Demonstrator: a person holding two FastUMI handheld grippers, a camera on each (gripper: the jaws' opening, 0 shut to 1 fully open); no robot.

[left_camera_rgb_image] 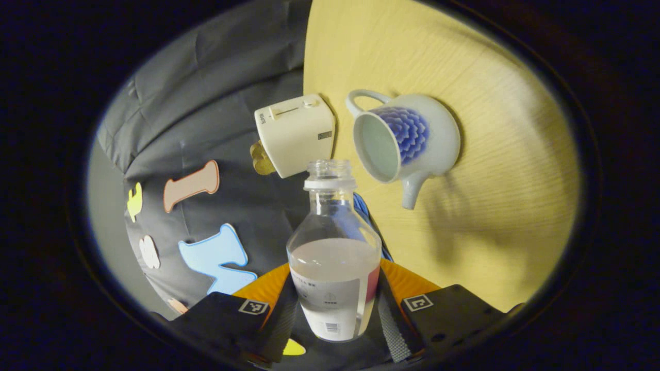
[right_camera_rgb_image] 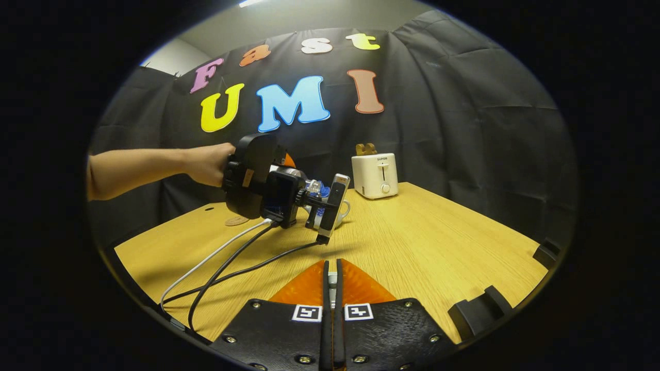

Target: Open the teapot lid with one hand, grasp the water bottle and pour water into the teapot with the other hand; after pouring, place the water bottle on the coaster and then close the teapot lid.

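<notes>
In the left gripper view, my left gripper [left_camera_rgb_image: 335, 314] is shut on a clear water bottle [left_camera_rgb_image: 334, 257], uncapped and about half full. Its open mouth points toward the white teapot [left_camera_rgb_image: 407, 139] with a blue flower pattern. The teapot stands lidless on the wooden table [left_camera_rgb_image: 490, 206], a short way beyond the bottle. In the right gripper view, my right gripper [right_camera_rgb_image: 332, 273] is held low over the table with its fingers nearly touching. A thin pale sliver, the teapot lid [right_camera_rgb_image: 333, 281], is pinched between them. A hand holds the left gripper [right_camera_rgb_image: 330, 206] over the table. A round coaster [right_camera_rgb_image: 237, 220] lies at the far left.
A white toaster [right_camera_rgb_image: 375, 175] with bread in it stands at the back of the table [right_camera_rgb_image: 412, 242], close to the teapot. Cables [right_camera_rgb_image: 232, 263] trail from the left gripper across the table toward its front left. Black clamps sit on the right edge.
</notes>
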